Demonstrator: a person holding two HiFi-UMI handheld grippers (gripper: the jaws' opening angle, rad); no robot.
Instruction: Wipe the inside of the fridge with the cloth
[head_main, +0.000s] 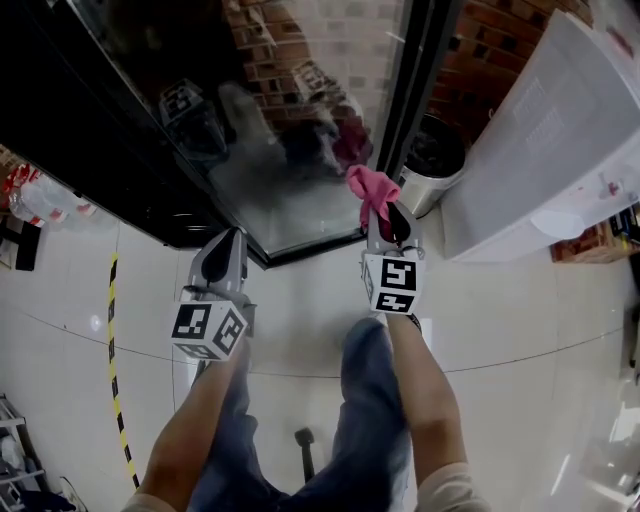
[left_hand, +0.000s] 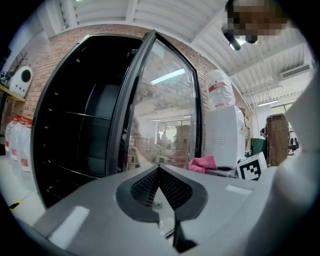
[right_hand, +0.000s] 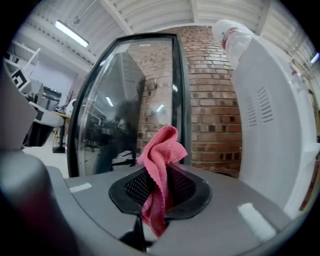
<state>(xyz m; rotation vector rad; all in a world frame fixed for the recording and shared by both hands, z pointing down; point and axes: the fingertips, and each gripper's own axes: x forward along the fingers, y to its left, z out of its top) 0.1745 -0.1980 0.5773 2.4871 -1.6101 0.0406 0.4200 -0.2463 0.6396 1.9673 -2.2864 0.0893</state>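
Fridge stands open at left, interior dark, glass door swung out. Left gripper clenched, empty, facing door. Right gripper grasping pink cloth, outside fridge, by door's right edge.

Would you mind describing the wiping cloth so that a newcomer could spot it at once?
Start at the tall black fridge and its open glass door; two grey grippers face it. The right gripper is shut on a crumpled pink cloth, whereas the left gripper is shut on nothing.
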